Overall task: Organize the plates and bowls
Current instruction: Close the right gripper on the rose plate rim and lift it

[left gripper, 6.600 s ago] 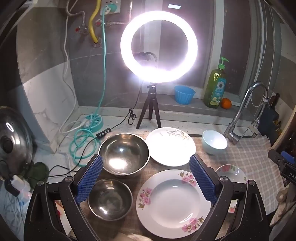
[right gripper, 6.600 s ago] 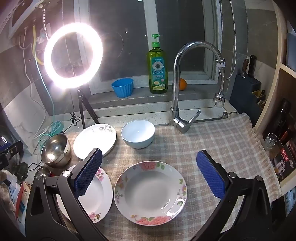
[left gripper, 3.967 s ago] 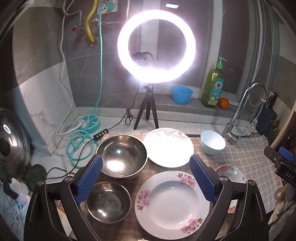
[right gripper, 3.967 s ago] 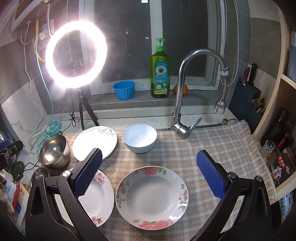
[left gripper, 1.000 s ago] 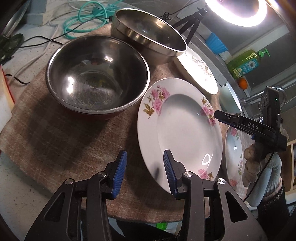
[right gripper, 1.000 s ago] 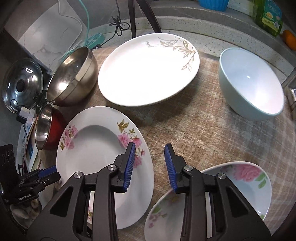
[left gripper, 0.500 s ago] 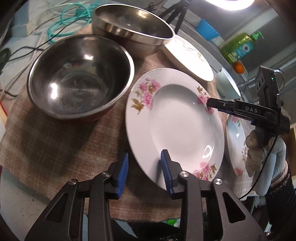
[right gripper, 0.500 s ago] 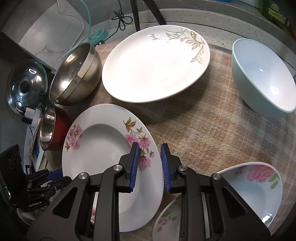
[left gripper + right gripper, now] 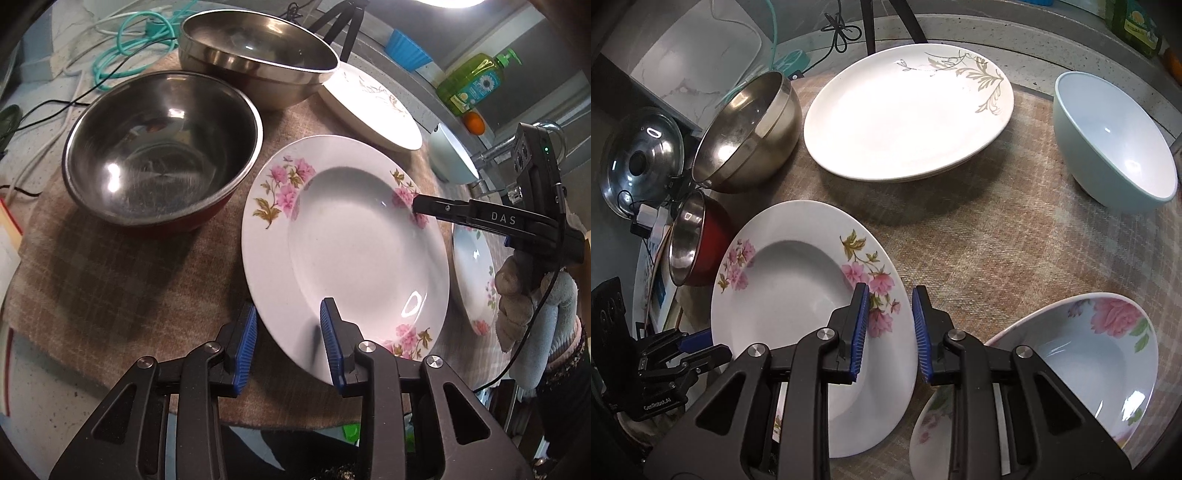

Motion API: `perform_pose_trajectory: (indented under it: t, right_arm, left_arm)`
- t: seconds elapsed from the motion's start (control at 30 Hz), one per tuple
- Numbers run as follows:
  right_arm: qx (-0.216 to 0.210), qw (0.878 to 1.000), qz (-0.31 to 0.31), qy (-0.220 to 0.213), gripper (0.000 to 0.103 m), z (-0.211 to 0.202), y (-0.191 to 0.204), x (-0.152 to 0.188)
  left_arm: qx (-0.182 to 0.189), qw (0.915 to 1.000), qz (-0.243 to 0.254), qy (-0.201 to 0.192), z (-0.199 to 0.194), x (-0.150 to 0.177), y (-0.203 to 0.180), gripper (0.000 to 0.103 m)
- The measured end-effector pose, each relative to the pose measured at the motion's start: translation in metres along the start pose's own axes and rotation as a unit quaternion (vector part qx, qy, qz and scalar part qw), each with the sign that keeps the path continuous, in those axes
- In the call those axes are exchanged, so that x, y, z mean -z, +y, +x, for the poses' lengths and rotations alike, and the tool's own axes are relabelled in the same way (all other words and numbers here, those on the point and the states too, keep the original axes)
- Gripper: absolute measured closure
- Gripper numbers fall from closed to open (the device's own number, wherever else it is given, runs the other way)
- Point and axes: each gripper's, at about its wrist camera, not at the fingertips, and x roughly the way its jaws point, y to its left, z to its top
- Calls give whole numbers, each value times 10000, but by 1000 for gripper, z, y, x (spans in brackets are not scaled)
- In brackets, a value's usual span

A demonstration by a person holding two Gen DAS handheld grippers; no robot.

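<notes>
A white plate with pink flowers (image 9: 354,243) lies on the checked cloth; it also shows in the right wrist view (image 9: 798,295). My left gripper (image 9: 289,343) straddles its near rim, jaws narrowed around the edge but still apart from it. My right gripper (image 9: 886,325) straddles the opposite rim, jaws close to the edge with a small gap. It also shows in the left wrist view (image 9: 417,206), tips over the flowered rim. A second flowered deep plate (image 9: 1071,376) lies to the right.
Two steel bowls (image 9: 162,147) (image 9: 258,55) stand left and behind. A white leaf-pattern plate (image 9: 908,110) and a pale blue bowl (image 9: 1115,140) stand farther back. A pot lid (image 9: 639,162), cables, a soap bottle (image 9: 469,85) and the tap are around.
Both grippers have closed in further around opposite rims of the pink-flowered plate. The plate still rests on the cloth.
</notes>
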Motion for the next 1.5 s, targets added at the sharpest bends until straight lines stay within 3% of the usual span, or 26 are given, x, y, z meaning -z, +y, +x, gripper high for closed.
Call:
perform_pose_trajectory:
  t: [0.47,1.1,1.27,1.3,1.33,1.43,1.5]
  right_arm:
    - [53,9999,-89,83,78,-6,8,21]
    - [349,9991,-248,-11,78,-12,21,37]
    - [512,9977,-369,-267,77,-28,25,39]
    - [547,9972,-388,-322,73,-31,26,39]
    - [573,9968,-387,-397,60,-36,26,40]
    - [557,9958,-271,-670,31,-52,24,45]
    - [523,9952,-170,-805,26,-64,21,49]
  left_arm:
    - [120,9998,-26,131,-5,12,8,72]
    - [-17,9997,200,129,-7,12,3,72]
    - [-145,9995,292,56,-18,14,3,59]
    - [-182,9994,284,34,-21,15,4,56]
    - [-207,9994,262,22,-23,15,5,50]
    - [-281,9993,246,2,-29,16,5,47]
    - [-351,9988,333,-62,-33,16,-1,41]
